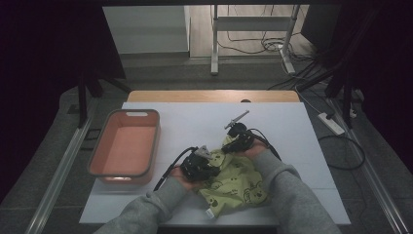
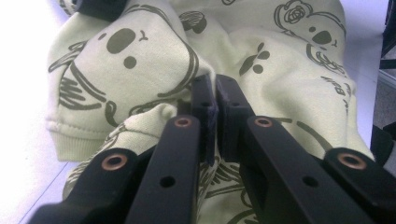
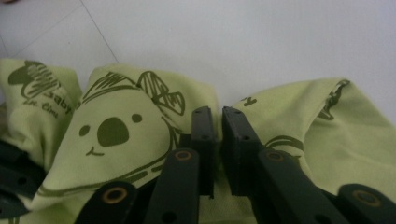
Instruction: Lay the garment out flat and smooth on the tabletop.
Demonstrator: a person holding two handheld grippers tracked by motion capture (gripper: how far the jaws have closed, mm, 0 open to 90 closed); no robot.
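Both grippers, left (image 1: 202, 163) and right (image 1: 237, 138), clamp the green cloth (image 1: 238, 183), apparently for lifting toward the tub (image 1: 100, 146) at left.

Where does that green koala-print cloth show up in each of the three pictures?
High view: the green koala-print cloth lies low and centre, between the two hands.
Left gripper view: it spreads behind the jaws.
Right gripper view: it covers the lower half.
Shared landmark: the white table cover.
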